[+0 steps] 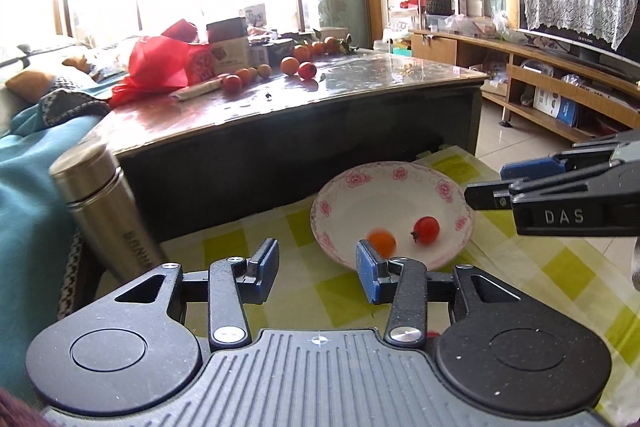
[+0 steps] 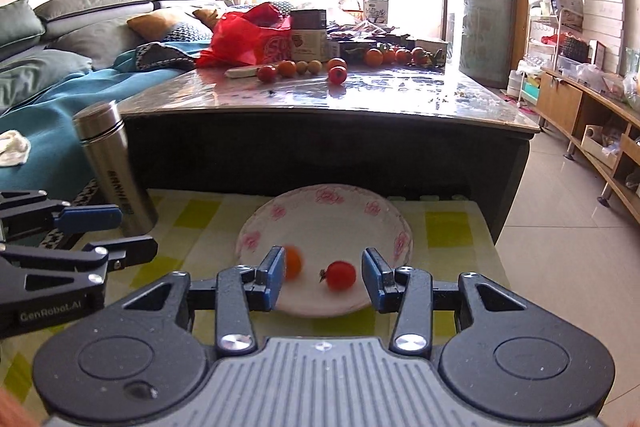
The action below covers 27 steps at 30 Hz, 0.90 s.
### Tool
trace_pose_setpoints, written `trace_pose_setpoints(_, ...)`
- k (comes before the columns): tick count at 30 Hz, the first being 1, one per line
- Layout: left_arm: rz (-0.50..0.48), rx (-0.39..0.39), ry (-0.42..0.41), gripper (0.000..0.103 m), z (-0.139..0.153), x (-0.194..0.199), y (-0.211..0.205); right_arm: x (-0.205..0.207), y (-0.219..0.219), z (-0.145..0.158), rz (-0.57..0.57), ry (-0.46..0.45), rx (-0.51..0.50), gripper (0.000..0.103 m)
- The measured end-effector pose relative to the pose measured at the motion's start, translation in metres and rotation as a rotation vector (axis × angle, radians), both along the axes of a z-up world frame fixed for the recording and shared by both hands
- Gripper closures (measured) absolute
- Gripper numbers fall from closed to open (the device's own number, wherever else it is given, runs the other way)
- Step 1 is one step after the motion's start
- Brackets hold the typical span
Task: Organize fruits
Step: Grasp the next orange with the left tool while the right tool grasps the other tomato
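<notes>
Now red fruit (image 2: 341, 275) in plate (image 2: 384, 211), between spread right fingers (image 2: 273, 277).

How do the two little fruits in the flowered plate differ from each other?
The orange fruit is orange and motion-blurred, as if rolling; the red fruit is red, sharp and shows a dark stem. The orange fruit lies left of the red fruit. Both are small, round and inside the flowered plate.

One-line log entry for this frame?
left gripper: open, empty | right gripper: open, empty | white floral-rimmed plate: orange fruit, red fruit
</notes>
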<state>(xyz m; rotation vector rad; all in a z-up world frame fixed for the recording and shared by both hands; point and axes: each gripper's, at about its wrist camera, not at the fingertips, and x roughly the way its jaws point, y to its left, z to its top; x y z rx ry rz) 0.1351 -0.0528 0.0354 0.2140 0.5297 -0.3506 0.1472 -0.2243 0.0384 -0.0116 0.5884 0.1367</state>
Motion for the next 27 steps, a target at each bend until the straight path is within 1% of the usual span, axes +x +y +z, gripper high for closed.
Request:
trace_pose_setpoints(6,0.006,-0.003,0.017,0.051,0.001,-0.028,0.013,-0.030,0.017,-0.002,0.051,0.030,-0.017,0.056)
trace_pose_setpoints(9,0.015,-0.004,0.032,0.049,-0.003,-0.042,0.022,-0.042,0.023,-0.004,0.073,0.044,-0.026,0.056)
trace_pose_setpoints(12,0.031,-0.006,0.063,0.049,-0.011,-0.051,0.032,-0.051,0.028,-0.013,0.103,0.073,-0.033,0.056)
trace_pose_setpoints(15,0.054,-0.008,0.105,0.049,-0.021,-0.060,0.042,-0.054,0.037,-0.025,0.140,0.097,-0.080,0.056)
trace_pose_setpoints(20,0.074,0.032,0.179,0.049,-0.044,-0.065,0.052,-0.046,0.043,-0.042,0.180,0.149,-0.078,0.056)
trace_pose_setpoints(22,0.079,0.032,0.211,0.049,-0.053,-0.063,0.054,-0.043,0.044,-0.045,0.191,0.160,-0.073,0.056)
trace_pose_setpoints(27,0.071,0.032,0.207,0.047,-0.066,-0.054,0.050,-0.040,0.044,-0.056,0.205,0.179,-0.075,0.056)
